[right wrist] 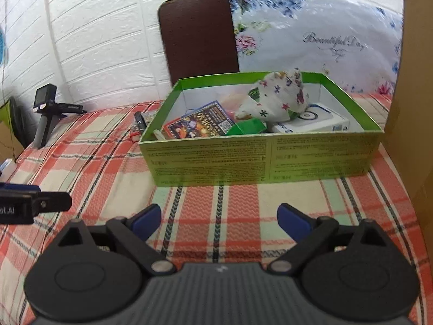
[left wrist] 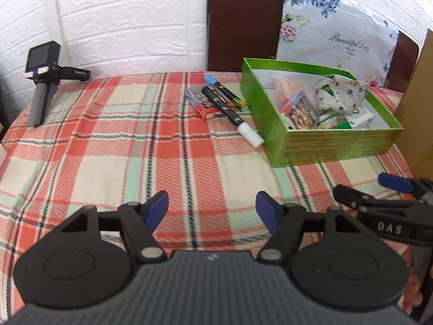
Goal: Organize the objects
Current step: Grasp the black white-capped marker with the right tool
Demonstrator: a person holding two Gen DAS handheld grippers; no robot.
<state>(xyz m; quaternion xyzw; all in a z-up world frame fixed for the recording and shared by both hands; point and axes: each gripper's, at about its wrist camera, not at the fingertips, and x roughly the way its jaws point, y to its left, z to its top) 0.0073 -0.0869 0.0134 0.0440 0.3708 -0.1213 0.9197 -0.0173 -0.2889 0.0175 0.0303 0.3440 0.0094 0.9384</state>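
Note:
A green cardboard box point(left wrist: 276, 124) point(right wrist: 265, 159) stands on the plaid tablecloth at the right. It holds a patterned cloth point(right wrist: 278, 97), a picture card pack point(right wrist: 200, 124), a white box point(right wrist: 314, 123) and a small green box point(right wrist: 247, 127). Left of the box lie a black marker with a white cap point(left wrist: 230, 112), a blue-capped marker point(left wrist: 224, 92), a small clear packet point(left wrist: 196, 94) and a red card pack point(left wrist: 209, 112). My left gripper point(left wrist: 212, 211) is open and empty, above the cloth near the front. My right gripper point(right wrist: 219, 218) is open and empty, in front of the box.
A black camera on a grey handle point(left wrist: 44, 78) stands at the far left of the table. A brown chair back point(left wrist: 243, 24) with a floral cover is behind the table. A cardboard panel point(right wrist: 411, 86) stands at the right edge.

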